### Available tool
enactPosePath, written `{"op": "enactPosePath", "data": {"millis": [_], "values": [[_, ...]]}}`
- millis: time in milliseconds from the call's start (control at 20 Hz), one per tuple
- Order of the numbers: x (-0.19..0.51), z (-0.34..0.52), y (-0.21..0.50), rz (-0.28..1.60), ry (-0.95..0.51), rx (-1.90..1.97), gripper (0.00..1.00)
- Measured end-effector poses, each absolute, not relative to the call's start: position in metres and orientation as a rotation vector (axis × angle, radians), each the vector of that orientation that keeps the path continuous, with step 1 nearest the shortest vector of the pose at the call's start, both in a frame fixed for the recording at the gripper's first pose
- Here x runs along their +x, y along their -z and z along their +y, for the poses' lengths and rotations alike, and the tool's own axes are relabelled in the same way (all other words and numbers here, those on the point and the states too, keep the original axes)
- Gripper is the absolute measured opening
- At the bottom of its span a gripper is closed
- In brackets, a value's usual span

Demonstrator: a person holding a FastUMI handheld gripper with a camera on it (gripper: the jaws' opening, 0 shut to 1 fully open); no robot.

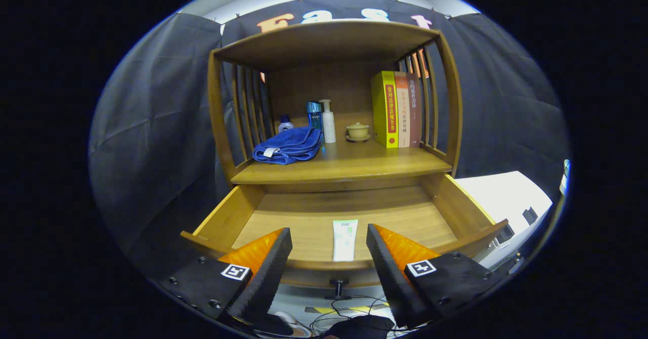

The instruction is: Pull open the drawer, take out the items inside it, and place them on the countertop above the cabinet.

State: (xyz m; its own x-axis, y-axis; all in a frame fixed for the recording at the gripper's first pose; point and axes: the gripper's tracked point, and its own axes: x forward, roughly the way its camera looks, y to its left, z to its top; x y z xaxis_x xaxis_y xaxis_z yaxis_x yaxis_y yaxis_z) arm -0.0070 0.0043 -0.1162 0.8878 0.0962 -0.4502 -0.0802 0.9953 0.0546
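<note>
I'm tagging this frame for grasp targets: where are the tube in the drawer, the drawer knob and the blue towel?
tube (345,240): gripper view, middle of its body.
drawer knob (338,283): gripper view, its round head.
blue towel (291,146): gripper view, top fold.

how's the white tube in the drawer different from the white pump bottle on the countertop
The white tube lies flat on the floor of the open drawer, seen between the open gripper's fingers. The white pump bottle stands upright on the countertop, beside a blue towel. The tube is flat with green print; the bottle is round with a pump head. Both are mostly white.
</note>
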Motion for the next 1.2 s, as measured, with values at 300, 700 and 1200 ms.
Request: {"op": "enactPosePath", "data": {"millis": [300, 700, 1200], "values": [[0.059, -0.004, 0.143, 0.594, -0.072, 0.034, 0.98], [0.091, -0.003, 0.210, 0.908, -0.044, -0.016, 0.98], [0.075, -0.011, 0.267, 1.176, -0.005, -0.021, 0.94]]}}
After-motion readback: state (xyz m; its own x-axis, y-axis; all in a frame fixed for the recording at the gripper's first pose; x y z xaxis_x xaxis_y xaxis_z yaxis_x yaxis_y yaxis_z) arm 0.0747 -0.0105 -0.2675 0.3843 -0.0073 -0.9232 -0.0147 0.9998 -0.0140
